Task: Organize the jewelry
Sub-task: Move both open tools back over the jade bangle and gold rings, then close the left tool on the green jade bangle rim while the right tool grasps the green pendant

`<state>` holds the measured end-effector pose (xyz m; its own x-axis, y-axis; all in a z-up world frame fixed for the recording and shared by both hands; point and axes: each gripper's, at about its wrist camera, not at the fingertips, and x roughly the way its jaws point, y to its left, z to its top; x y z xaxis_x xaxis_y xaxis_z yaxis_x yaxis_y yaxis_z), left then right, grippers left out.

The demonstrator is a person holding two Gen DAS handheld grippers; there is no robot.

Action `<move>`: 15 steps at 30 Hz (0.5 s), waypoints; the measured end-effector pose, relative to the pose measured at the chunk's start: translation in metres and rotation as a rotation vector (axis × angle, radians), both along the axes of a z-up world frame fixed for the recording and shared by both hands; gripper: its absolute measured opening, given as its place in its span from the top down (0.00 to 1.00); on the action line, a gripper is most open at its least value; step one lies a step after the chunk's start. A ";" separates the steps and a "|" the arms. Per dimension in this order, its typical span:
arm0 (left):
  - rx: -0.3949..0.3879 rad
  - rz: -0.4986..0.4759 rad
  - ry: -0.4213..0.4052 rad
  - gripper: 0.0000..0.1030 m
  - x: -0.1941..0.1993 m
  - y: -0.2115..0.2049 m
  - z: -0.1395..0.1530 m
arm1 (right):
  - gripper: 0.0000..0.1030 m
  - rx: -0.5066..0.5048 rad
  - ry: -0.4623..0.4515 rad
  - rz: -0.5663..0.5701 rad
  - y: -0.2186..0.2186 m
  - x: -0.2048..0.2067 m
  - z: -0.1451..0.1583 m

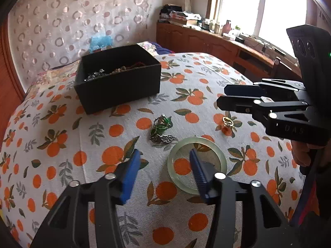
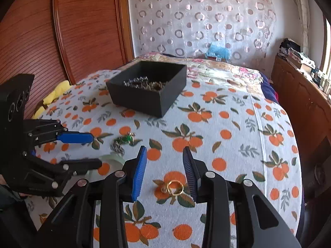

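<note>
A pale green jade bangle [image 1: 222, 155] lies on the orange-print cloth. My left gripper [image 1: 164, 155] is open over it. Its right finger is inside the hoop, the near-left rim lies between the pads, and neither pad presses on it. A gold ring [image 2: 174, 188] rests on the cloth between the fingers of my open right gripper [image 2: 164, 148], closer to the right pad and untouched. A green pendant [image 1: 161, 128] and a silver piece [image 1: 163, 139] lie beyond the bangle. The black box [image 1: 118, 88] with chains inside stands farther back.
The cloth covers a bed [image 2: 238, 124] that drops away on the right toward a wooden cabinet [image 2: 300, 103]. A wooden panel [image 2: 82, 31] and a curtain [image 2: 196, 20] stand behind. A yellow item [image 2: 55, 95] lies at the bed's left edge.
</note>
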<state>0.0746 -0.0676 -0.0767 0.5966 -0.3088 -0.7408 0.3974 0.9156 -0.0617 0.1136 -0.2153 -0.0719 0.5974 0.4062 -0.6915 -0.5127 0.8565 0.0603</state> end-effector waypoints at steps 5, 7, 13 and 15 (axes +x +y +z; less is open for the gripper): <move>0.026 -0.016 0.012 0.63 0.003 -0.006 -0.006 | 0.62 0.002 0.013 -0.002 -0.003 -0.002 -0.005; 0.033 -0.022 0.015 0.67 0.004 -0.008 -0.008 | 0.62 0.002 0.013 -0.003 -0.003 -0.002 -0.005; 0.037 -0.055 0.012 0.93 0.000 -0.008 -0.008 | 0.62 0.004 0.013 0.002 -0.004 -0.002 -0.004; 0.025 -0.050 0.003 0.93 -0.004 -0.004 -0.006 | 0.61 0.002 0.015 0.007 -0.001 -0.002 -0.005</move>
<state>0.0710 -0.0717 -0.0825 0.5783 -0.3197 -0.7506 0.4425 0.8959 -0.0407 0.1121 -0.2165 -0.0768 0.5838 0.4120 -0.6996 -0.5177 0.8527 0.0702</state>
